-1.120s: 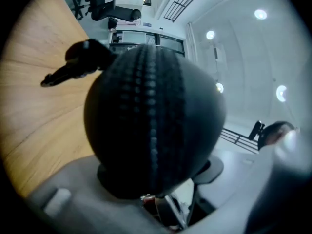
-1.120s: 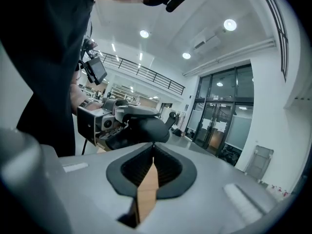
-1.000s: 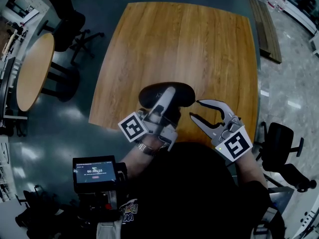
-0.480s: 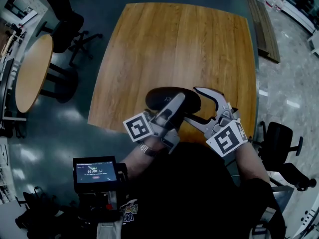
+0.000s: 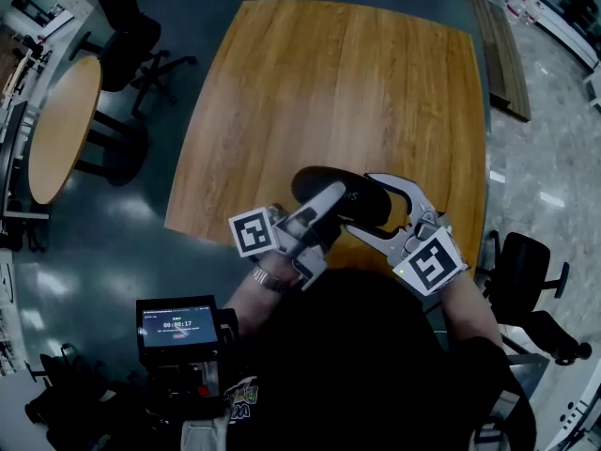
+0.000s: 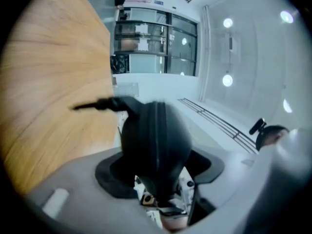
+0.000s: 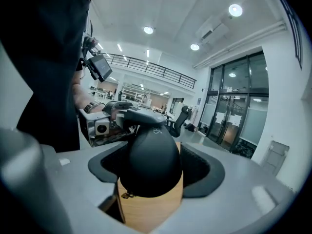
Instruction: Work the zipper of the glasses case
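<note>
Left gripper (image 5: 326, 195) clamps the glasses case (image 5: 315, 180); right gripper (image 5: 363, 204), jaws wide but closing round its end, may miss the small zipper pull (image 7: 127, 195).

Rounded-corner wooden table (image 5: 347, 92), warm grain, black glasses case (image 5: 369, 203) at its near edge — contact unclear

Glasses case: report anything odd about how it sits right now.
Nothing damaged or spilled. The glasses case sits slanted near the table's front edge, clamped at one end by the left gripper, while the right gripper's closing jaws straddle its other end without pressing yet.
</note>
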`<state>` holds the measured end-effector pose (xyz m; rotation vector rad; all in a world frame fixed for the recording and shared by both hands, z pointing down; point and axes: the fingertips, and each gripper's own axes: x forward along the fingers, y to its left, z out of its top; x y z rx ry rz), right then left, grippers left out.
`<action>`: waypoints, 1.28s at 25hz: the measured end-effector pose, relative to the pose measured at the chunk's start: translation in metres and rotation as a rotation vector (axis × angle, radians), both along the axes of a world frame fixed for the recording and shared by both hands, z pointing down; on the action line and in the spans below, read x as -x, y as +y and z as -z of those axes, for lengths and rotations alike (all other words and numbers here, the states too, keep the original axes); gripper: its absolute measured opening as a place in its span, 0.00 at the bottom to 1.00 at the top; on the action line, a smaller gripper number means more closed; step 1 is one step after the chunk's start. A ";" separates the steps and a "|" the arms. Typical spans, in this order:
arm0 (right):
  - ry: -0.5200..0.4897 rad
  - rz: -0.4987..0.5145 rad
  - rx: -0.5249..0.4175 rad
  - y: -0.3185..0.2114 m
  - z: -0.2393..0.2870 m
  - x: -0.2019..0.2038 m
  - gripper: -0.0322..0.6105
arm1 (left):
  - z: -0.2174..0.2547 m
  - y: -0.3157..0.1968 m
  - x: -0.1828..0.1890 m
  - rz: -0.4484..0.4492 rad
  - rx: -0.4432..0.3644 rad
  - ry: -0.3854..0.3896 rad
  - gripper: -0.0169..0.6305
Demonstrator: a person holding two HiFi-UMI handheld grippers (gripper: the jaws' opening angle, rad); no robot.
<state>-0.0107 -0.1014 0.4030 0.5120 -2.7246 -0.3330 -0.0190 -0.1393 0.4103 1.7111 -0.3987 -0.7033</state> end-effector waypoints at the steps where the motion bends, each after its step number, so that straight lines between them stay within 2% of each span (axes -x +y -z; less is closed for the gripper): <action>1: -0.018 -0.014 0.002 -0.002 0.000 -0.007 0.57 | -0.003 -0.003 0.009 0.023 0.018 0.014 0.44; 3: -0.059 -0.056 0.029 -0.007 -0.006 -0.023 0.56 | -0.014 -0.008 0.032 0.082 0.039 0.005 0.44; 6: -0.087 -0.163 0.129 -0.019 -0.025 -0.056 0.56 | -0.037 -0.010 0.074 0.204 0.077 -0.060 0.40; 8: -0.055 -0.220 0.181 -0.032 -0.050 -0.074 0.56 | -0.053 0.002 0.093 0.230 0.072 -0.149 0.27; 10: -0.019 -0.237 0.210 -0.048 -0.086 -0.083 0.56 | -0.066 0.024 0.092 0.164 0.009 -0.310 0.03; 12: 0.023 -0.240 0.255 -0.067 -0.132 -0.084 0.56 | -0.075 0.047 0.077 0.059 -0.075 -0.463 0.02; 15: 0.082 -0.233 0.328 -0.096 -0.193 -0.076 0.56 | -0.083 0.073 0.048 -0.056 -0.142 -0.580 0.02; 18: 0.142 -0.201 0.362 -0.118 -0.231 -0.063 0.56 | -0.089 0.090 0.031 -0.095 -0.177 -0.641 0.02; 21: 0.208 -0.149 0.357 -0.130 -0.251 -0.051 0.56 | -0.094 0.100 0.038 -0.081 -0.167 -0.706 0.02; 27: 0.329 -0.076 0.339 -0.140 -0.276 -0.051 0.56 | -0.099 0.115 0.066 0.007 -0.071 -0.716 0.02; 32: 0.381 -0.091 0.352 -0.141 -0.291 -0.056 0.57 | -0.104 0.115 0.075 0.003 -0.072 -0.724 0.02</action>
